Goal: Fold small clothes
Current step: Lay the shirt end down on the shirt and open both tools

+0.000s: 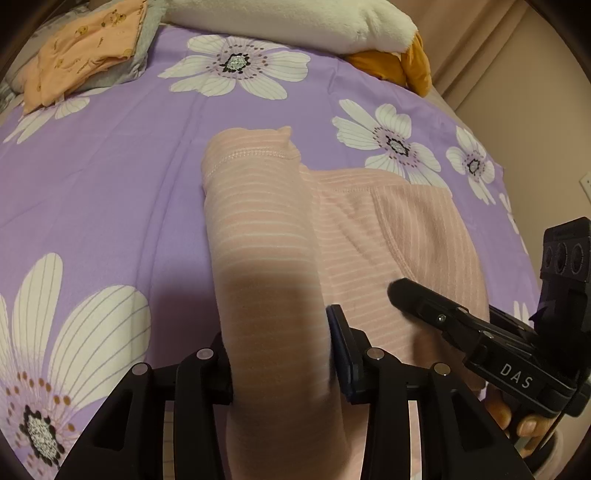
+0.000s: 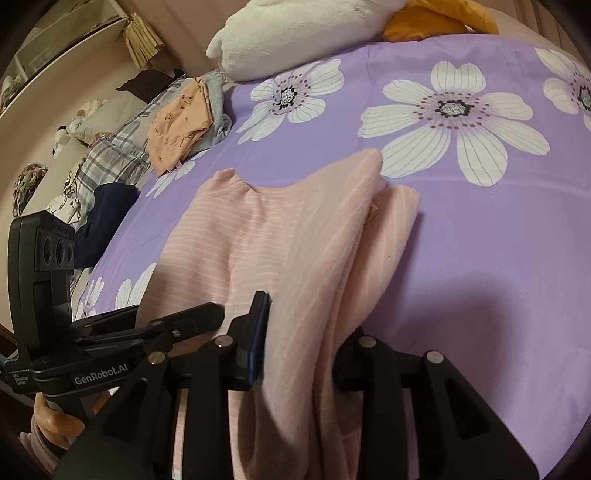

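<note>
At the far left of the bed lay a folded peach printed garment (image 1: 79, 48) on top of a grey one (image 1: 142, 44), with a plaid cloth (image 2: 110, 155) and a dark blue bundle (image 2: 107, 218) nearer the edge in the right wrist view. A white plush pillow (image 1: 295, 22) and an orange cushion (image 1: 402, 64) lay at the head of the purple flowered sheet (image 1: 110, 166). None of these lay on the work area.

The pink striped garment (image 1: 369, 229) lay in the middle of the sheet, its near edge lifted by both tools. The left gripper (image 1: 280, 369) pinched a raised fold of it, the cloth filling the gap between its fingers (image 1: 341, 350). Just to its right, the right gripper (image 2: 303, 343) likewise clamped a bunched fold of the same garment, fabric draping over its fingers (image 2: 258, 325). The two grippers sat close beside each other.
</note>
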